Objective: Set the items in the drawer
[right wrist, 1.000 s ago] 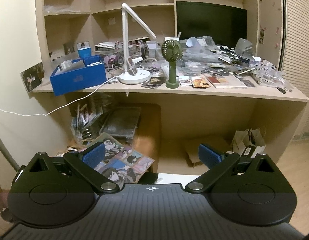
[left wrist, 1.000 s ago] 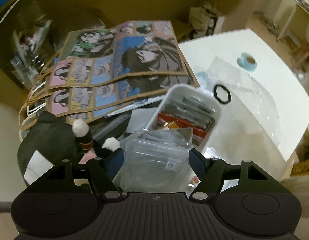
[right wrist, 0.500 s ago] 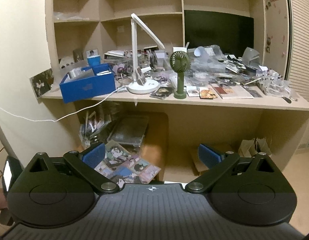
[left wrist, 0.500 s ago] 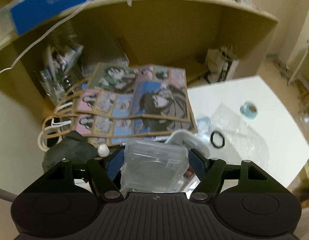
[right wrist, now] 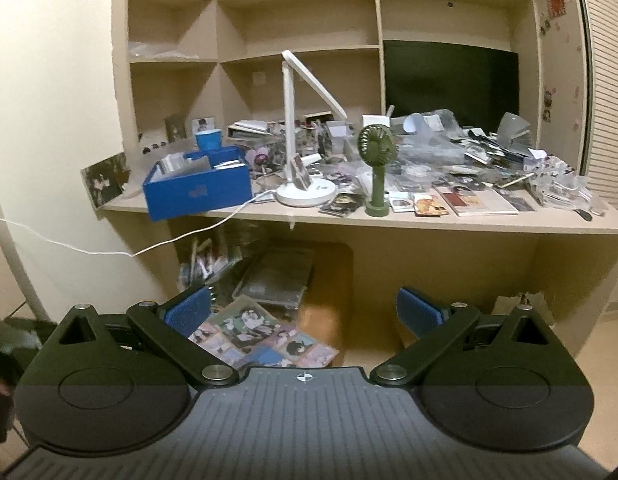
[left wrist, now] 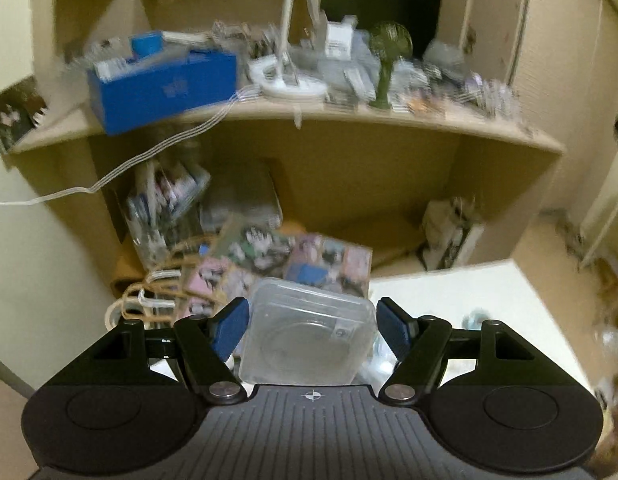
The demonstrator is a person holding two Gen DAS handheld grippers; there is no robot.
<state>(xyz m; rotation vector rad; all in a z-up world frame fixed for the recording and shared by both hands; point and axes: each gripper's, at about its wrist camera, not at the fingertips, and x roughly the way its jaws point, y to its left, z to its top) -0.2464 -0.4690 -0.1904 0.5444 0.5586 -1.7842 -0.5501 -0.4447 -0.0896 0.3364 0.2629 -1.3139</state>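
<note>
- Left wrist view: the left gripper point(left wrist: 312, 325) clamps a clear square plastic case point(left wrist: 309, 334) between its blue pads point(left wrist: 229, 326), held in the air above a white tabletop point(left wrist: 469, 292); the scene is motion-blurred.
- Right wrist view: the right gripper point(right wrist: 304, 314) has its jaws spread wide with nothing between them, facing a cluttered beige desk point(right wrist: 389, 222) with a white lamp point(right wrist: 305, 128) and a blue box point(right wrist: 199, 188).

Clear, seemingly frosted case point(left wrist: 309, 334); blue box point(right wrist: 199, 190); green fan point(right wrist: 375, 148); white lamp point(right wrist: 305, 196); blue pads point(right wrist: 188, 315).

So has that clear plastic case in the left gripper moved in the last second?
Yes. The clear plastic case, clamped in the left gripper, has risen from the white bin up towards the desk.
</note>
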